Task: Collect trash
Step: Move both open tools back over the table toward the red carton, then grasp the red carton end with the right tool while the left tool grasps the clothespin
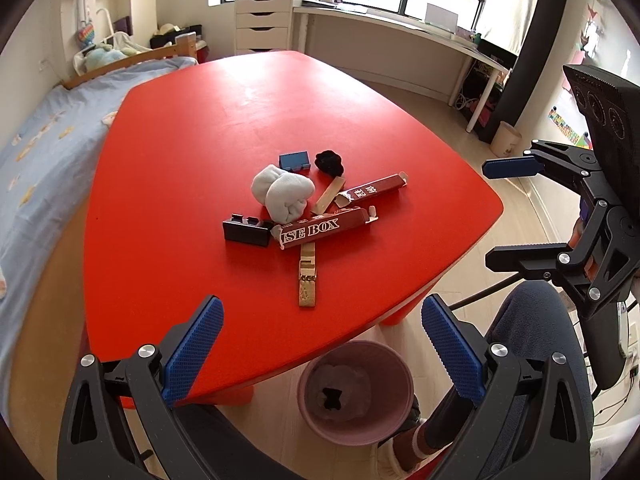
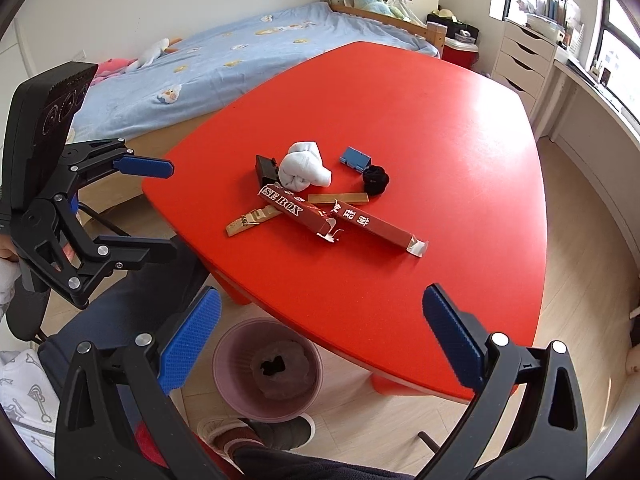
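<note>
Both grippers, left [image 1: 322,354] and right [image 2: 322,350], hang spread and empty off the red table's [image 1: 180,184] near edge; broad bare tabletop rings the pile, where one carton [image 1: 324,228] reads "SE BOX".

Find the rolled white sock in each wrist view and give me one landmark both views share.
Left wrist: white sock sits mid-table, left of the two red boxes.
Right wrist: white sock sits mid-table, above the "ISE BOX" carton.
Shared landmark: pink bin on the floor by the table's near edge.

My left gripper [image 1: 322,354] and right gripper [image 2: 320,342], black frames, silver screws, blue textured pads, my dark trousers [image 1: 524,320], striped sock [image 2: 236,438].
</note>
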Motion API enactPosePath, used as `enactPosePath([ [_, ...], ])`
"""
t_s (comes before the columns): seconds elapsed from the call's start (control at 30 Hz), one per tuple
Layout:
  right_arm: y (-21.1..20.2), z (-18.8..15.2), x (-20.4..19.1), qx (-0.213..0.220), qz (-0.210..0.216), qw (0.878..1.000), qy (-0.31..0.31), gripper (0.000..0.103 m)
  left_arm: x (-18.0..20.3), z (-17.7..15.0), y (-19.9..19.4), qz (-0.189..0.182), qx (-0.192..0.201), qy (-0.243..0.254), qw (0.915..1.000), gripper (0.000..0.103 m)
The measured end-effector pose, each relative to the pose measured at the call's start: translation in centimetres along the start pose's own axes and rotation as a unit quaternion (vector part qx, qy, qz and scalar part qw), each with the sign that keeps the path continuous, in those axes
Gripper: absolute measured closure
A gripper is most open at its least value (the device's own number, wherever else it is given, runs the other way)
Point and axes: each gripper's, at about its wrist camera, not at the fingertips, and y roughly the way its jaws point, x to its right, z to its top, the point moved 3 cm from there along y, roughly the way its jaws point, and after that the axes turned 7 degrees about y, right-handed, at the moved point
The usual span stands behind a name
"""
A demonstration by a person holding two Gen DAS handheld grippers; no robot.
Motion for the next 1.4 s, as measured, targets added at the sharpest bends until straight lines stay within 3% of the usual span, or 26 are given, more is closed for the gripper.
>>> enactPosePath([
  [0.23, 2.9, 2.1, 1.5, -0.038, -0.001, 0.996, -0.080, 0.004, -0.5, 1.1, 2.3, 0.000, -0.029, 0.001, 0.9996, 0.008],
  [0.7, 8.4, 4.2, 3.9, -0.081, -0.005, 0.987, -0.138, 0.004, -1.0, 1.2, 6.0, 0.016, -0.069, -0.008, 0.9975, 0.008],
  [0.87, 9.7, 4.2, 4.2, -0.089, -0.004, 0.987, -0.136, 0.020, -1.3, 0.9, 6.5, 0.016, -0.070, -0.010, 0.9974, 0.010],
  [0.9, 9.9, 4.3, 4.3, -0.089, -0.002, 0.987, -0.134, 0.021, -1.3, 0.9, 6.6, 0.014, -0.071, -0.009, 0.9973, 0.012],
  [0.97, 10.3, 4.4, 4.4, -0.090, 0.001, 0.987, -0.131, 0.031, -1.4, 0.8, 6.7, 0.016, -0.077, -0.006, 0.9969, 0.030],
  [1.1, 10.6, 4.5, 4.4, -0.088, 0.019, 0.989, -0.118, 0.040, -1.5, 0.7, 6.7, 0.020, -0.076, -0.007, 0.9969, 0.041],
  [1.17, 10.6, 4.6, 4.3, -0.088, 0.030, 0.989, -0.116, 0.050, -1.8, 0.8, 6.6, 0.025, -0.075, -0.006, 0.9969, 0.059],
  [1.3, 10.5, 4.5, 3.7, -0.094, 0.047, 0.988, -0.116, 0.065, -2.2, 0.8, 6.4, 0.020, -0.074, -0.004, 0.9970, 0.071],
  [1.37, 10.2, 4.3, 3.4, -0.098, 0.050, 0.987, -0.117, 0.073, -2.5, 0.8, 6.4, 0.017, -0.074, -0.004, 0.9971, 0.085],
  [1.4, 10.1, 4.2, 3.2, -0.099, 0.050, 0.987, -0.118, 0.074, -2.5, 0.8, 6.4, 0.016, -0.074, -0.004, 0.9971, 0.086],
])
